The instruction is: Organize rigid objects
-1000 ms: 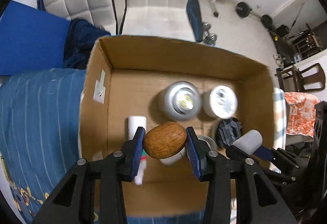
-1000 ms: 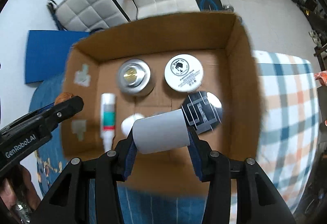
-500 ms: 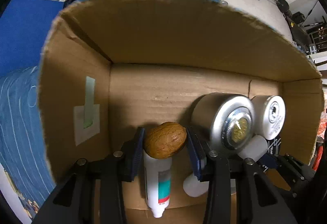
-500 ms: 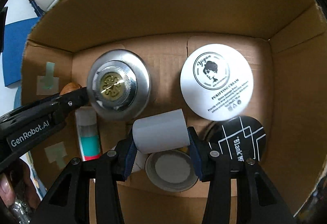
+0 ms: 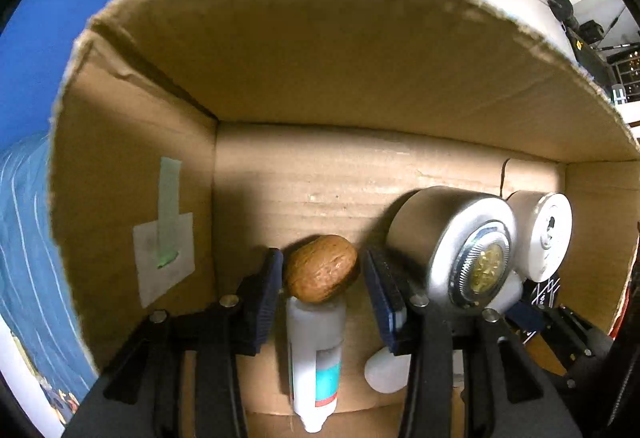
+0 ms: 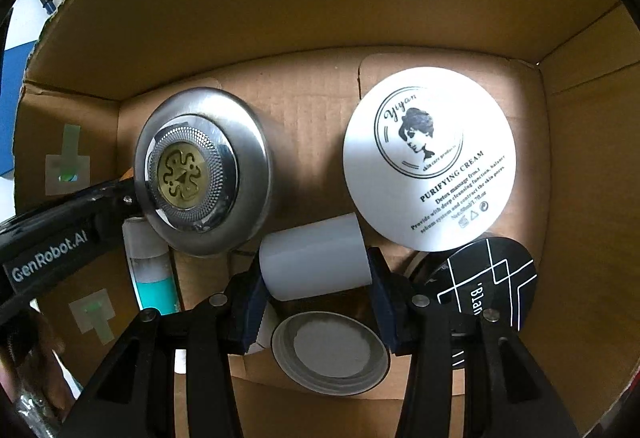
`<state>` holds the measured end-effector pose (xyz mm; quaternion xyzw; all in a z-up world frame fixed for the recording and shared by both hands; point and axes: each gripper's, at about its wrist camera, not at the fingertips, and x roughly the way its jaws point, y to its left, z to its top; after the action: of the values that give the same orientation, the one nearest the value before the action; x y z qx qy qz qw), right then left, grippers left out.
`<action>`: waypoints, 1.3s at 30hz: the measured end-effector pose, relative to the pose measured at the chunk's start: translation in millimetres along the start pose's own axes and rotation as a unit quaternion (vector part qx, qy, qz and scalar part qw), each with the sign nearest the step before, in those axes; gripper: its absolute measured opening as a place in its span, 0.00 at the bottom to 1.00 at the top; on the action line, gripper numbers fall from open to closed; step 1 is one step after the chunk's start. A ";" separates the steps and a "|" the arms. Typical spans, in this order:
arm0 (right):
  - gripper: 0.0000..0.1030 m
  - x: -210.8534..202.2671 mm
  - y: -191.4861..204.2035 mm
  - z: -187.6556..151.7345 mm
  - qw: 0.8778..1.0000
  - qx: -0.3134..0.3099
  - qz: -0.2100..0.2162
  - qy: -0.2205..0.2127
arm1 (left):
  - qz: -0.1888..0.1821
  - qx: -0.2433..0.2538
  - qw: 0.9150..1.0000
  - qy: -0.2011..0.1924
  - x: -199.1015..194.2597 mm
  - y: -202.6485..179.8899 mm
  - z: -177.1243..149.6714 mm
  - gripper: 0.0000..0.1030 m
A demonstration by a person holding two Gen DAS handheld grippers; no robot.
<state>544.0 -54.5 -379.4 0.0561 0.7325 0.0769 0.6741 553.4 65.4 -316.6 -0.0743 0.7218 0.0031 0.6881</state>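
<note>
Both grippers point down into a cardboard box (image 5: pixel 320 58). Between the opening jaws of my left gripper (image 5: pixel 321 260) sits a brown walnut (image 5: pixel 322 270). A slim gap shows at the right pad, and the nut rests on the end of a white tube with a teal label (image 5: pixel 316 350). My right gripper (image 6: pixel 316 264) holds a white cylinder (image 6: pixel 314 258) sideways. Its pads still touch both ends as the jaws start opening. The cylinder hangs just over an open round jar (image 6: pixel 332 350) on the box floor (image 6: pixel 312 86).
A silver round tin (image 6: pixel 200 170) stands left of centre, a white cream jar (image 6: pixel 428 166) to its right, and a black-lidded jar (image 6: pixel 488 282) at the near right. A small white bottle (image 5: pixel 386 372) lies by the tube. Box walls rise on every side. Blue cloth (image 5: pixel 24 238) lies outside.
Both grippers have sunk from above the box down to its floor. The left pads have eased off the walnut, which now sits on the tube. The white cylinder hangs lower.
</note>
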 end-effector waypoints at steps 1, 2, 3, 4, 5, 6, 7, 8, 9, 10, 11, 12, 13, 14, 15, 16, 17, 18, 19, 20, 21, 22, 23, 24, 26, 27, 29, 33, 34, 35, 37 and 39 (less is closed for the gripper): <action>0.52 -0.9 -0.2 -0.3 1.000 0.001 -0.001 0.000 | 0.003 -0.002 1.000 -0.005 -4.4 -0.1 -1.2 0.39; 0.57 -4.0 -2.6 -1.6 1.000 0.001 0.000 -0.001 | 0.002 -0.003 1.000 -0.011 -10.2 -1.4 -4.3 0.42; 0.64 -7.9 -2.4 -2.6 1.000 0.001 0.002 -0.003 | 0.000 -0.003 1.000 -0.016 -15.4 -4.1 -7.4 0.45; 0.66 -16.0 -8.5 -4.0 1.000 0.002 0.003 -0.006 | -0.003 -0.002 1.000 -0.020 -20.7 -5.0 -9.3 0.47; 0.68 -20.2 -8.7 -5.2 1.000 0.002 0.003 -0.011 | -0.003 -0.003 1.000 -0.024 -26.0 -6.3 -12.2 0.49; 0.68 -26.7 -8.8 -7.0 1.000 0.000 0.000 -0.018 | -0.004 -0.003 1.000 -0.028 -32.0 -7.4 -15.3 0.54; 0.68 -31.1 -9.7 -8.6 1.000 -0.001 -0.003 -0.022 | -0.004 -0.002 0.999 -0.033 -37.0 -8.3 -18.2 0.57; 0.69 -35.4 -10.6 -10.2 1.000 -0.002 -0.005 -0.024 | -0.002 0.001 0.999 -0.043 -44.7 -9.6 -21.8 0.63; 0.71 -40.4 -11.6 -12.7 1.000 -0.003 -0.007 -0.027 | 0.001 0.003 0.999 -0.052 -50.6 -10.7 -24.7 0.70; 0.72 -45.6 -13.3 -16.0 0.999 -0.004 -0.011 -0.030 | 0.005 0.004 0.998 -0.061 -58.1 -11.0 -29.3 0.72; 0.73 -50.2 -15.3 -19.3 0.999 -0.005 -0.015 -0.034 | 0.006 0.004 0.998 -0.069 -63.7 -11.5 -35.9 0.76; 0.75 -56.3 -17.6 -23.7 0.999 -0.005 -0.018 -0.039 | 0.004 0.001 0.997 -0.077 -70.6 -9.9 -43.5 0.82; 0.76 -59.7 -19.2 -26.7 0.999 -0.007 -0.022 -0.043 | 0.001 -0.001 0.997 -0.083 -74.6 -7.3 -46.6 0.85; 0.77 -65.0 -19.6 -30.5 0.999 -0.008 -0.027 -0.045 | 0.001 -0.002 0.996 -0.091 -79.2 -2.5 -43.6 0.88; 0.79 -70.3 -22.1 -36.2 0.998 -0.009 -0.032 -0.048 | 0.004 -0.001 0.995 -0.097 -84.3 -2.0 -52.0 0.93; 0.82 -75.2 -24.9 -43.6 0.998 -0.010 -0.036 -0.050 | 0.006 -0.001 0.995 -0.101 -86.2 6.0 -55.4 0.94; 0.88 -78.6 -25.4 -48.6 0.998 -0.011 -0.040 -0.051 | 0.009 0.000 0.994 -0.107 -89.4 8.1 -62.0 0.96; 0.92 -82.2 -26.7 -52.5 0.998 -0.012 -0.044 -0.053 | 0.013 0.000 0.994 -0.113 -91.8 10.3 -68.6 0.96; 0.93 -85.6 -28.6 -57.7 0.997 -0.011 -0.048 -0.056 | 0.014 -0.001 0.993 -0.117 -92.7 11.1 -75.0 0.96; 0.94 -89.1 -30.3 -62.5 0.997 -0.011 -0.052 -0.059 | 0.014 -0.002 0.993 -0.119 -93.6 11.1 -83.0 0.96; 0.95 -92.3 -31.8 -68.0 0.997 -0.012 -0.055 -0.061 | 0.013 -0.002 0.992 -0.122 -95.8 9.0 -93.5 0.96; 0.95 -98.3 -33.1 -73.1 0.996 -0.012 -0.059 -0.062 | 0.014 -0.001 0.992 -0.123 -96.3 6.6 -97.7 0.96; 0.95 -103.3 -34.8 -78.3 0.996 -0.011 -0.059 -0.064 | 0.017 0.001 0.992 -0.124 -97.2 5.3 -105.1 0.96; 0.95 -106.9 -37.5 -82.2 0.996 -0.009 -0.060 -0.065 | 0.020 0.002 0.992 -0.124 -98.2 4.8 -112.6 0.96; 0.95 -114.9 -42.8 -92.9 0.996 -0.008 -0.064 -0.068 | 0.023 0.004 0.992 -0.125 -96.7 1.3 -119.7 0.96; 0.95 -120.9 -44.6 -101.1 0.995 -0.008 -0.065 -0.072 | 0.023 0.004 0.992 -0.124 -97.5 0.7 -124.3 0.96; 0.95 -120.7 -45.1 -106.8 0.995 -0.007 -0.066 -0.073 | 0.021 0.003 0.992 -0.127 -101.0 -0.9 -134.2 0.96; 0.95 -131.3 -46.6 -122.1 0.994 -0.011 -0.069 -0.085 | 0.017 0.006 0.989 -0.144 -121.1 -9.9 -154.6 0.96; 0.95 -134.8 -47.2 -124.2 0.994 -0.012 -0.069 -0.088 | 0.016 0.006 0.988 -0.151 -127.3 -12.3 -159.8 0.96; 0.95 -141.3 -47.9 -129.7 0.993 -0.013 -0.067 -0.093 | 0.014 0.007 0.987 -0.162 -137.0 -15.0 -167.8 0.96; 0.95 -156.9 -50.1 -142.1 0.993 -0.016 -0.064 -0.103 | 0.011 0.010 0.984 -0.180 -154.4 -19.8 -182.8 0.96; 1.00 -176.9 -50.2 -159.3 0.991 -0.019 -0.068 -0.116 | 0.008 0.013 0.979 -0.201 -173.9 -24.9 -199.8 0.96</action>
<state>401.4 -142.5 -203.1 0.0015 0.6501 0.0381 0.7589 365.0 37.3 -130.7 -0.0571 0.5693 0.0145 0.8200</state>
